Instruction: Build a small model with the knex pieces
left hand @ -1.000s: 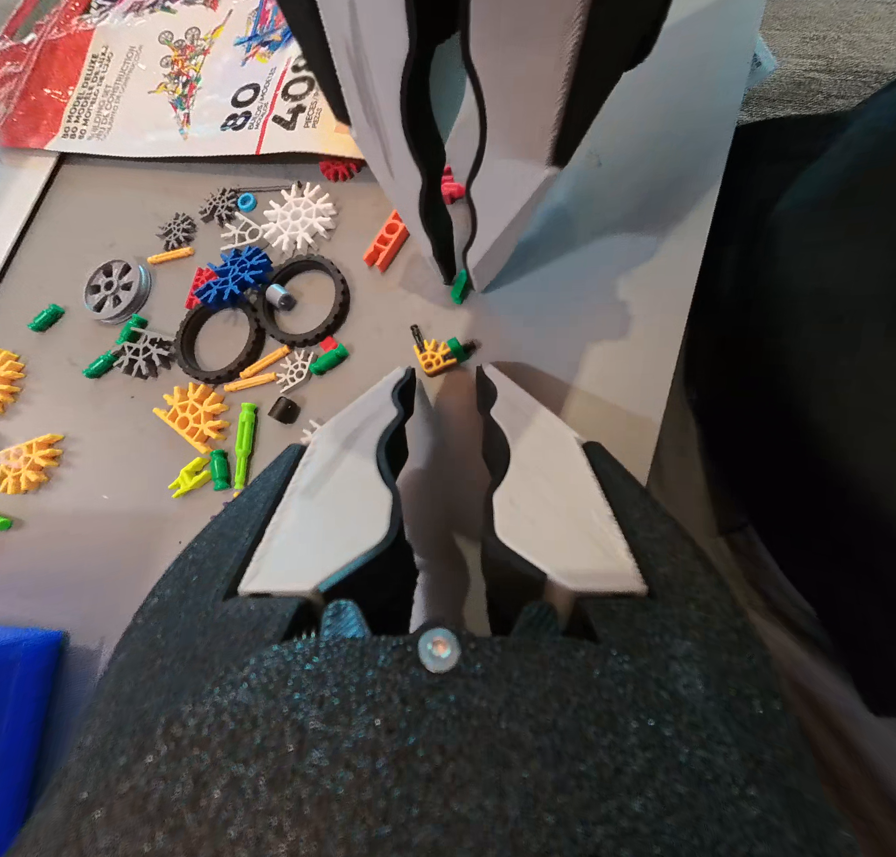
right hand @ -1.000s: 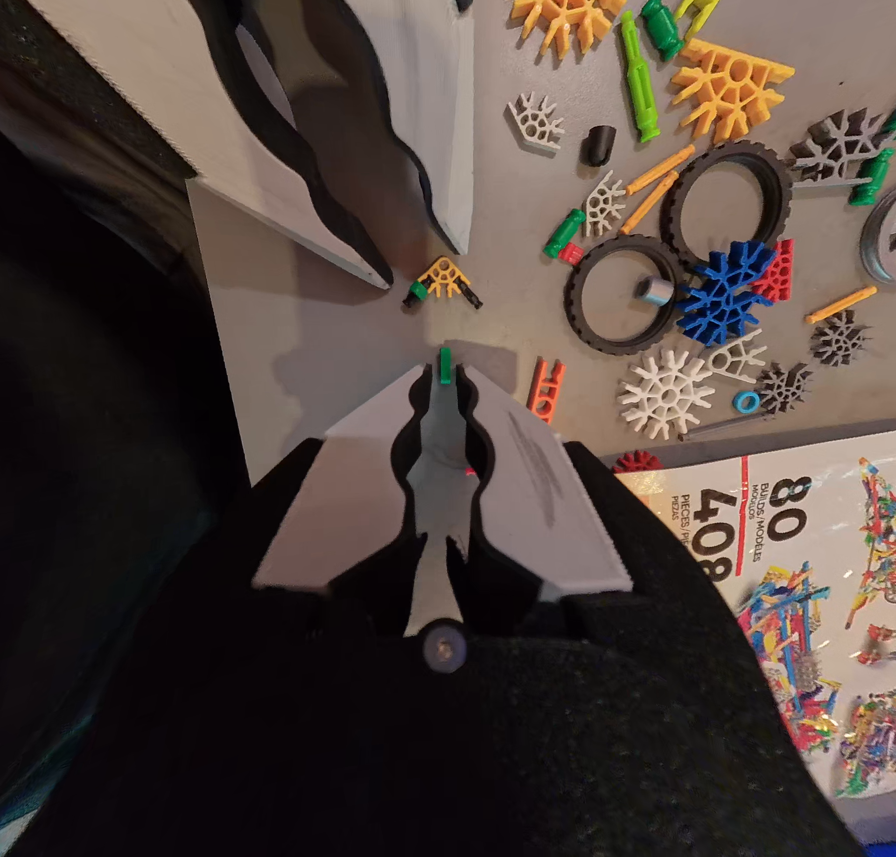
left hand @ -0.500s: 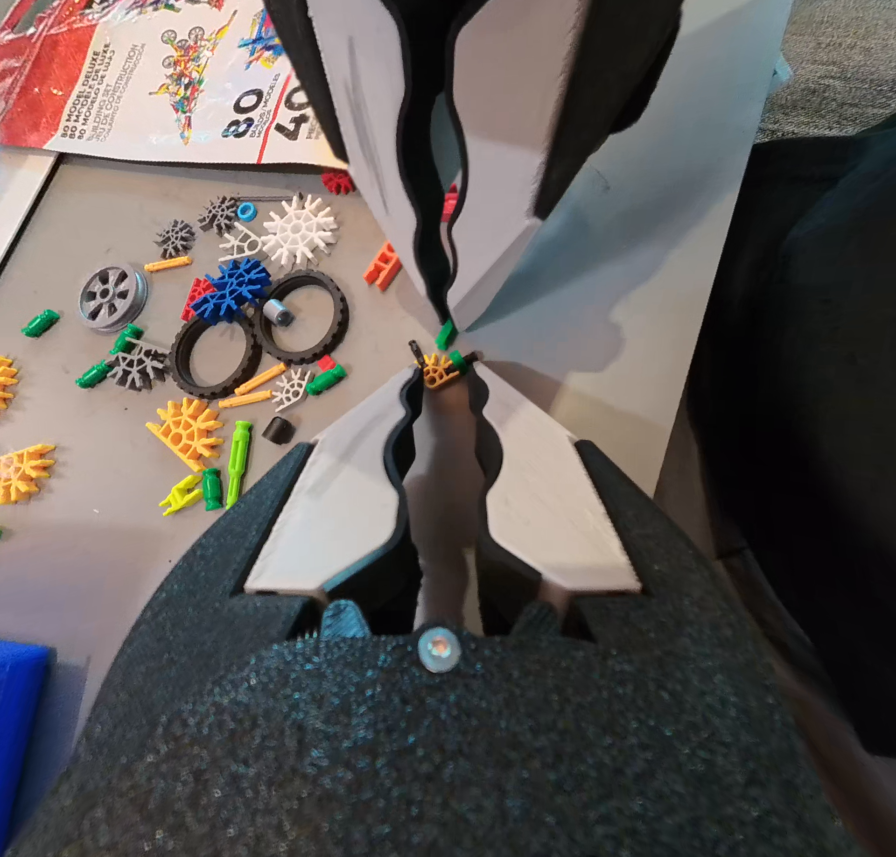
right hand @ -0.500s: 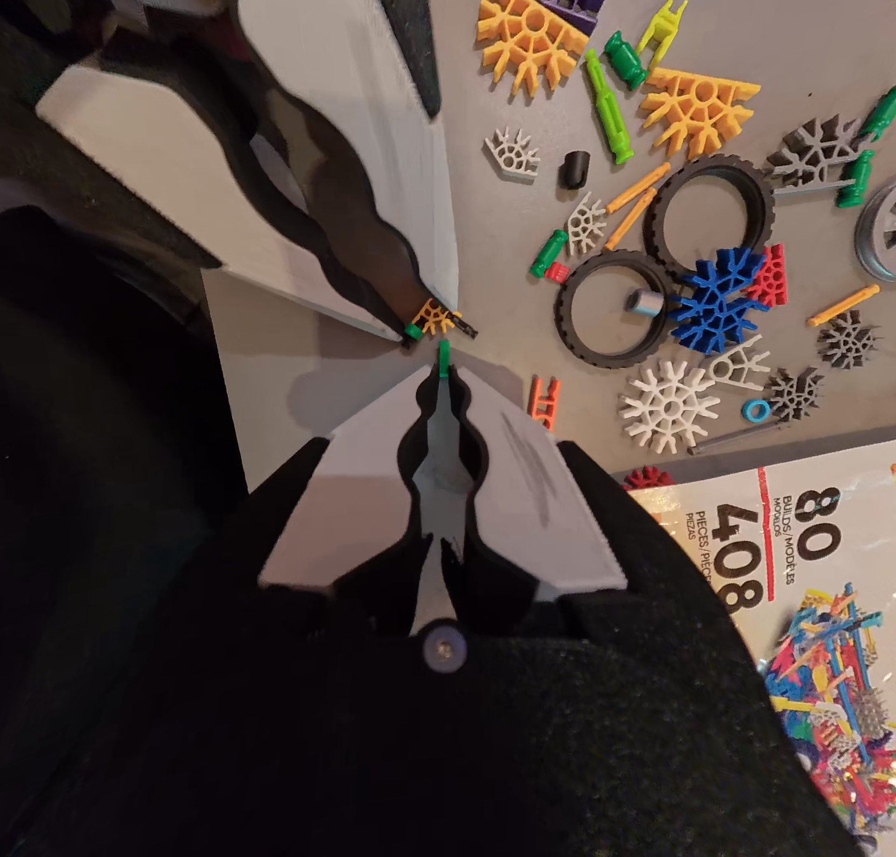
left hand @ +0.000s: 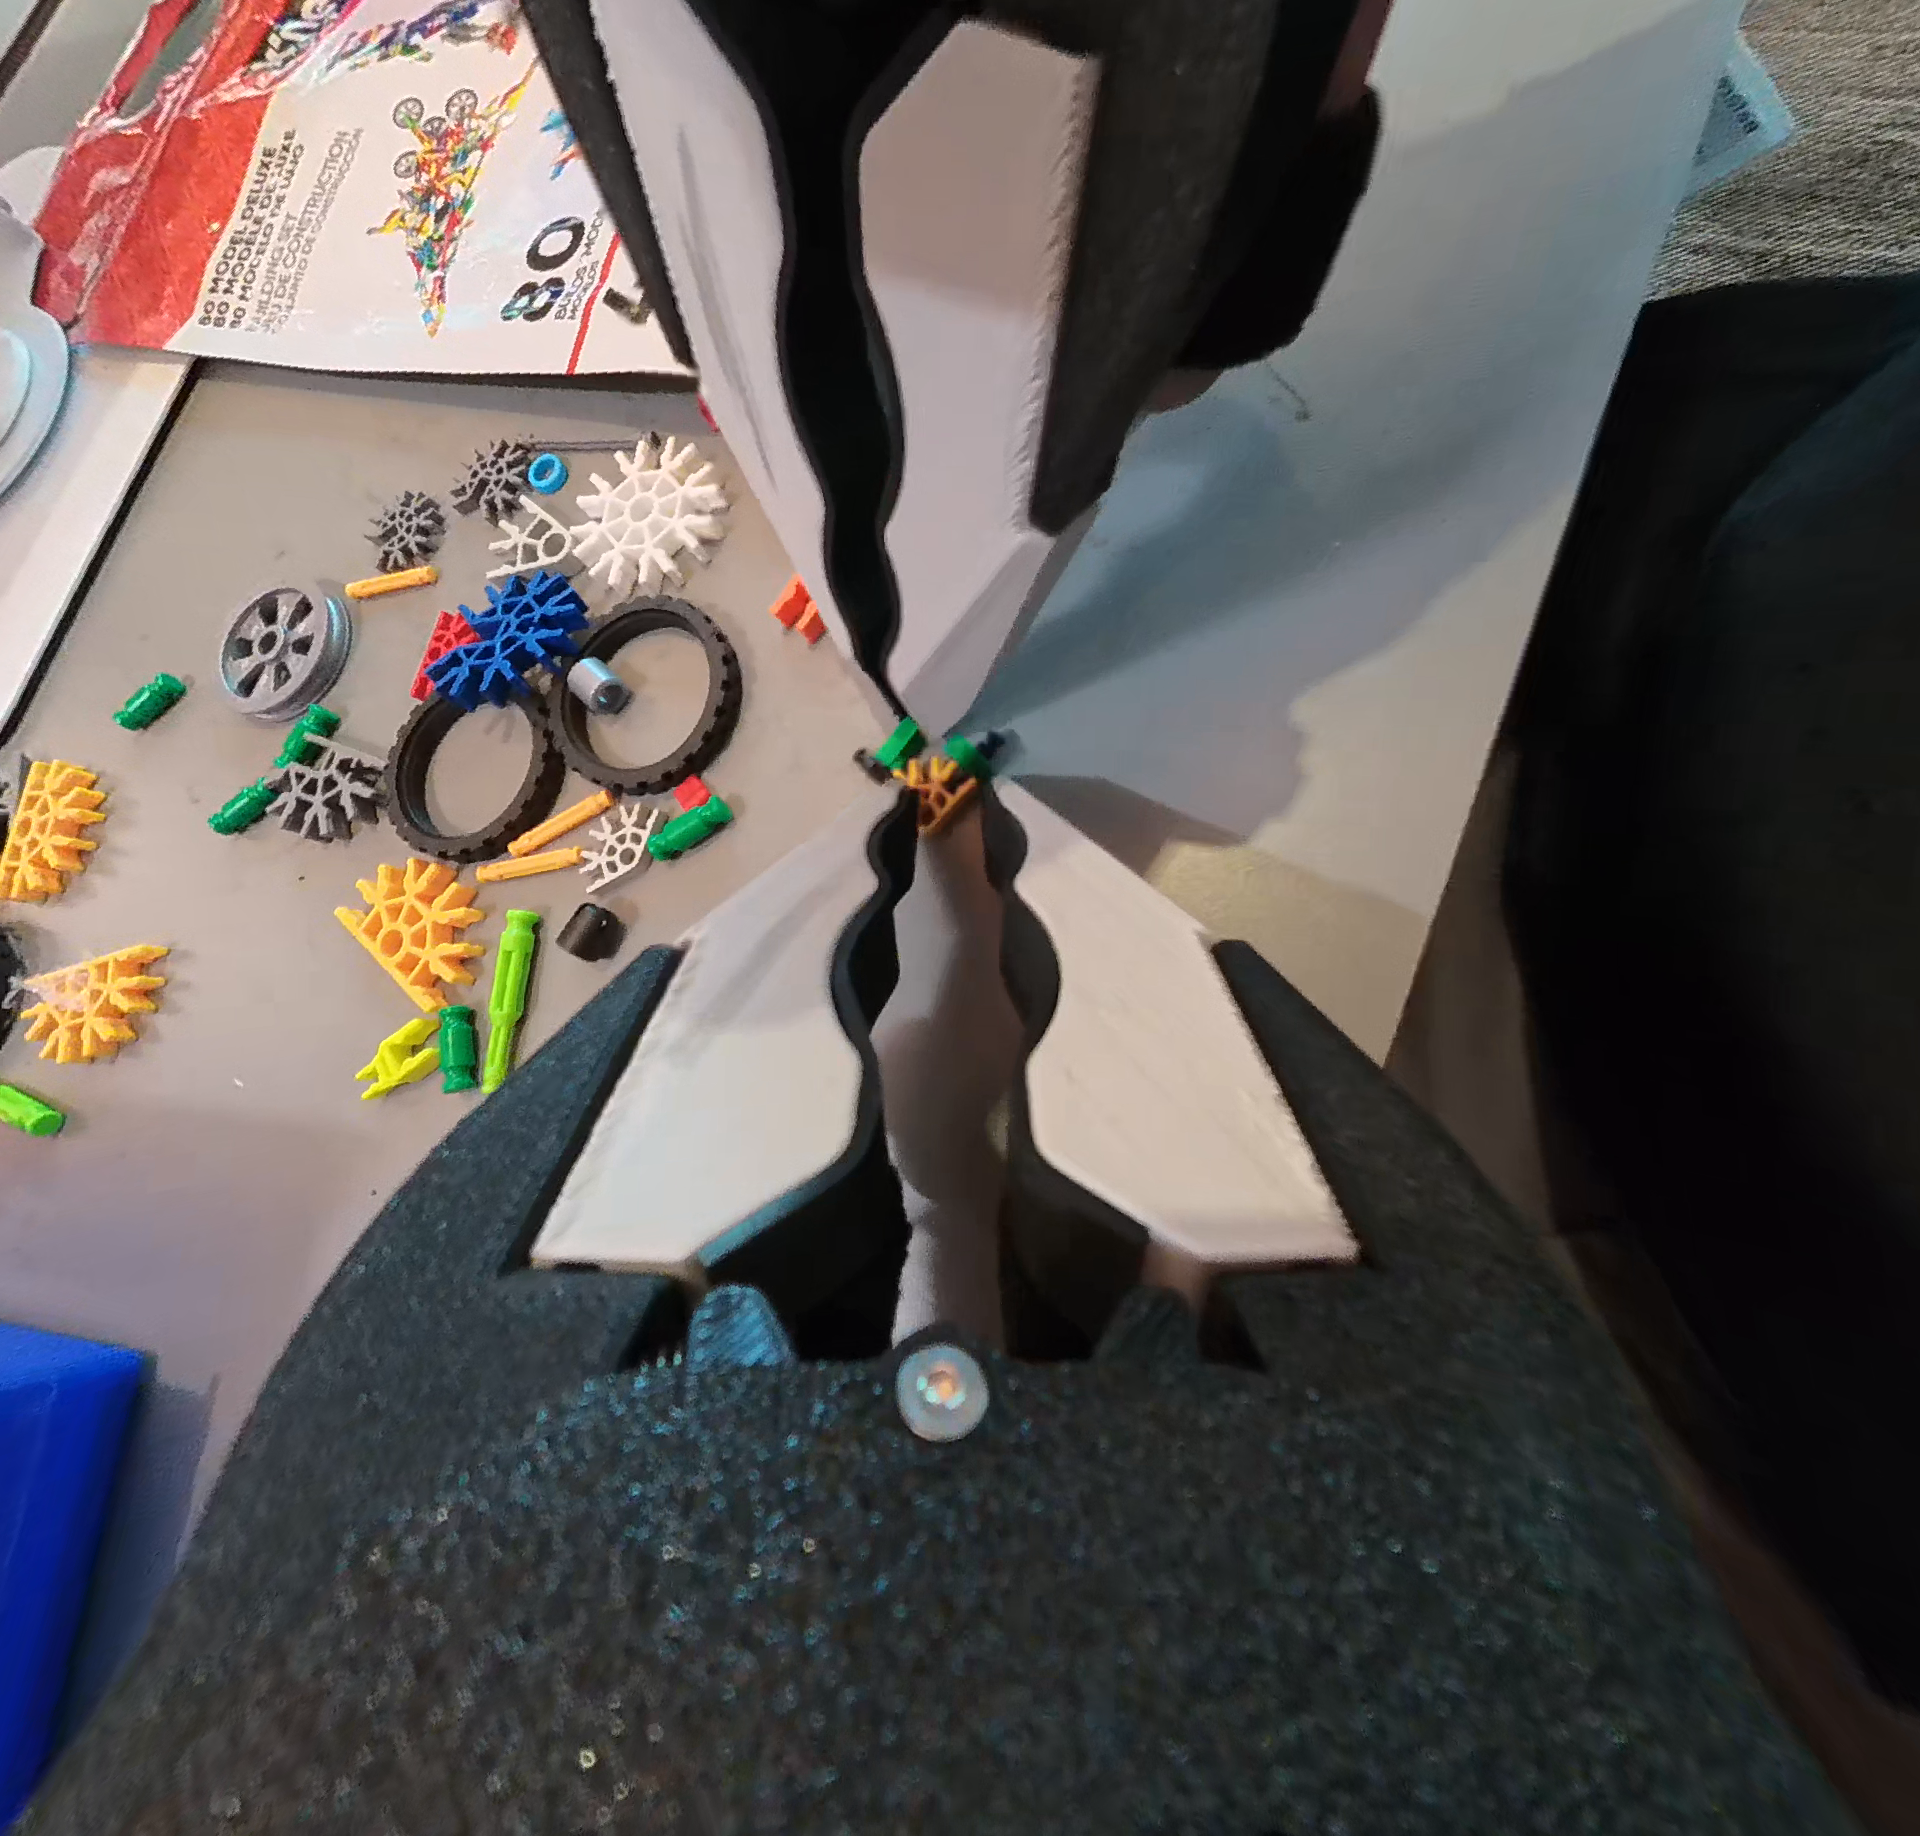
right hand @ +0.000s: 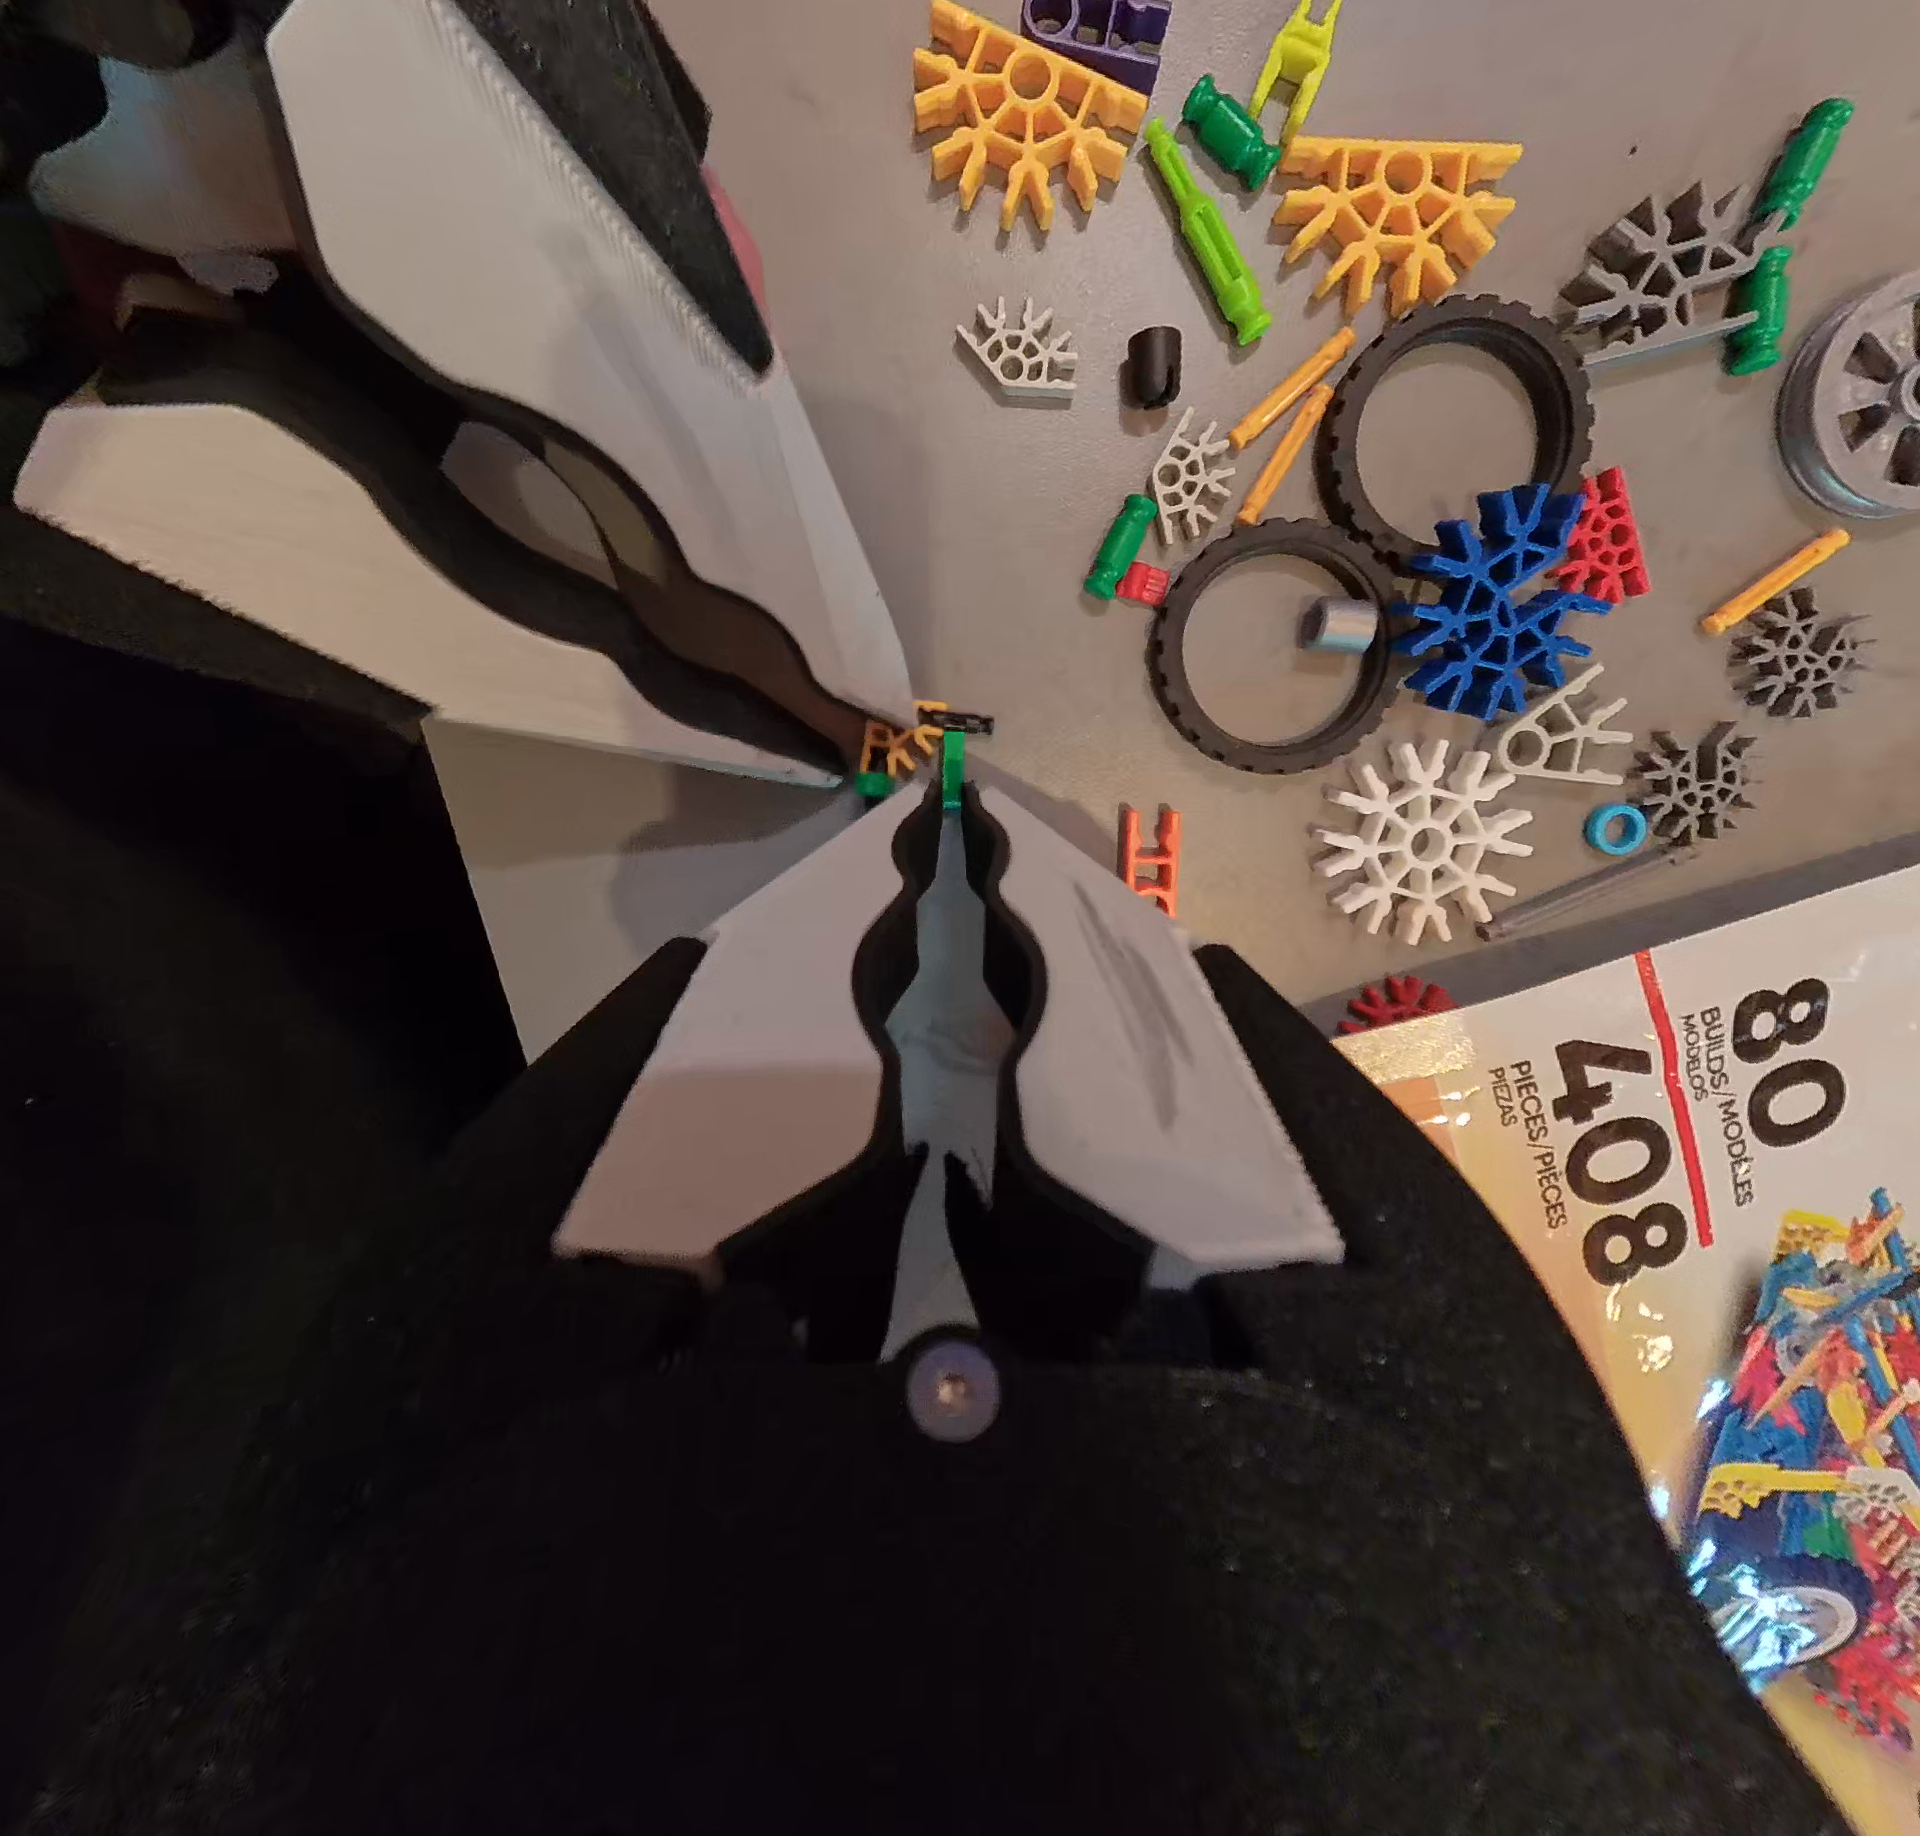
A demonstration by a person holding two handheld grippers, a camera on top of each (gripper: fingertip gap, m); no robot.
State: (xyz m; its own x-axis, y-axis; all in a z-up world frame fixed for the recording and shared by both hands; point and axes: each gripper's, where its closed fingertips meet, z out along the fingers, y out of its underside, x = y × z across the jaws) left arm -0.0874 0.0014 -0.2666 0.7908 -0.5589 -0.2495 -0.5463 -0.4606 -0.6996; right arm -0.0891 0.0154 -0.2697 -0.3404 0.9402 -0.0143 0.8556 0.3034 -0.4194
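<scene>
The left gripper (left hand: 940,815) pinches a small yellow fan connector (left hand: 938,787) at its fingertips, a short green rod stub and a dark one plugged into it; a second ago its jaws stood apart just short of that piece, which lay on the grey table (left hand: 260,955). The right gripper (right hand: 951,799) is clamped on a short green rod (right hand: 951,770), as it was before, and has closed in so the rod's tip now touches the connector. Only the left wrist view shows a blue block (left hand: 57,1474) at the near corner and a pale disc at the far left edge; only the right wrist view shows a purple connector (right hand: 1096,20) beyond the connector. Both show the two black tyres (left hand: 566,737), the blue snowflake piece (left hand: 509,633) and the white snowflake piece (left hand: 649,510) off to the side of the connector, and past them a red and white toy box (left hand: 260,176) printed with large numbers and model pictures.
</scene>
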